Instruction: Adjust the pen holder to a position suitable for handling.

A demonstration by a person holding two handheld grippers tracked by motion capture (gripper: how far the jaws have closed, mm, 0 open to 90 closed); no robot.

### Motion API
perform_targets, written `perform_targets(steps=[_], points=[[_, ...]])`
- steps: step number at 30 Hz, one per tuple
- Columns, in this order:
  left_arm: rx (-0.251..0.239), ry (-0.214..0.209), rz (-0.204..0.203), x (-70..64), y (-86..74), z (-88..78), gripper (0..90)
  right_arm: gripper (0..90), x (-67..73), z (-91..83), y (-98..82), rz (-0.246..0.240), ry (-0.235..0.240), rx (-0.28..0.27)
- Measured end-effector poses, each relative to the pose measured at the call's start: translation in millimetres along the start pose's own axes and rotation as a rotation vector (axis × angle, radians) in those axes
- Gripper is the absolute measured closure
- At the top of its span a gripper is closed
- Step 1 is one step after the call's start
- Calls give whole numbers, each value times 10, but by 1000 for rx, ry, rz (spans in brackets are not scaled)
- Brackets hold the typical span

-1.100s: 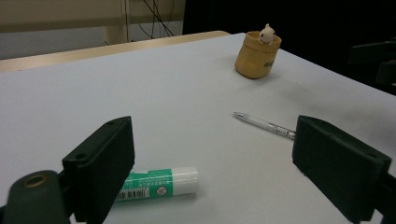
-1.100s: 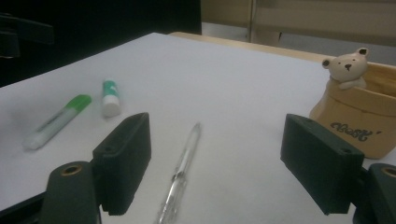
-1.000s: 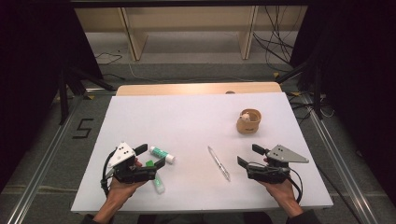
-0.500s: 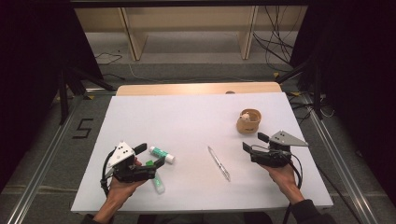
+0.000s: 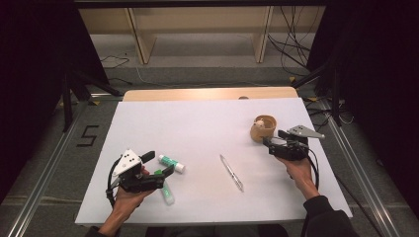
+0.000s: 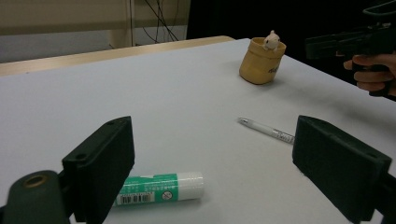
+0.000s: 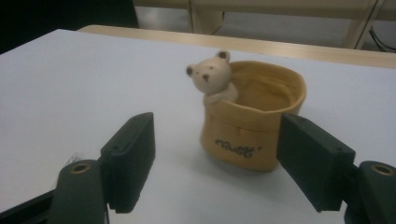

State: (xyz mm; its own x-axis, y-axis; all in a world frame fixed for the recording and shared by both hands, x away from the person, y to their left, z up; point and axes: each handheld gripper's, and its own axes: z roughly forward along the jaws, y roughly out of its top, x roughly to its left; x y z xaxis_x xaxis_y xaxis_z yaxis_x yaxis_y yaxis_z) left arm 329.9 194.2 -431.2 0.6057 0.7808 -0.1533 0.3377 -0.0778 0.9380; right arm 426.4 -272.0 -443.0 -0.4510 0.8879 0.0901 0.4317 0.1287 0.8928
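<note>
A yellow pouch-shaped cup (image 5: 264, 127) with a small bear on its rim stands at the right of the white table. My right gripper (image 5: 274, 138) is open just short of it. In the right gripper view the cup (image 7: 252, 121) stands just beyond the jaw tips, untouched, and the jaws have just been closing a little with nothing between the pads. My left gripper (image 5: 159, 164) is open near the front left, beside a green-and-white glue stick (image 5: 171, 163). The left gripper view has that glue stick (image 6: 161, 188) lying by the left jaw. A silver pen (image 5: 231, 172) lies mid-table.
A second glue stick (image 5: 168, 193) lies under the left gripper's front. The table's wooden far edge (image 5: 207, 94) borders the white sheet. Shelving legs and cables are on the floor behind. In the left gripper view the pen (image 6: 268, 130) and cup (image 6: 261, 60) lie ahead.
My right gripper has moved away from the person, up to the bear cup. The left gripper and the glue sticks have stayed put.
</note>
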Motion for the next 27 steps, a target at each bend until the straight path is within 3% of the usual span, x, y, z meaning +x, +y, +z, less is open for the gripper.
perform_targets(steps=[8,13,19,27], points=[[0,1,0,5,1,-1,125,473,-161,67,19,39,-105,51],[4,0,-7,5,-1,6,125,700,-302,144,28,79,-180,58],[2,1,-10,13,0,-2,125,894,-457,324,-11,121,-208,100],[0,1,-11,12,0,2,125,900,-553,553,-6,115,-189,132]])
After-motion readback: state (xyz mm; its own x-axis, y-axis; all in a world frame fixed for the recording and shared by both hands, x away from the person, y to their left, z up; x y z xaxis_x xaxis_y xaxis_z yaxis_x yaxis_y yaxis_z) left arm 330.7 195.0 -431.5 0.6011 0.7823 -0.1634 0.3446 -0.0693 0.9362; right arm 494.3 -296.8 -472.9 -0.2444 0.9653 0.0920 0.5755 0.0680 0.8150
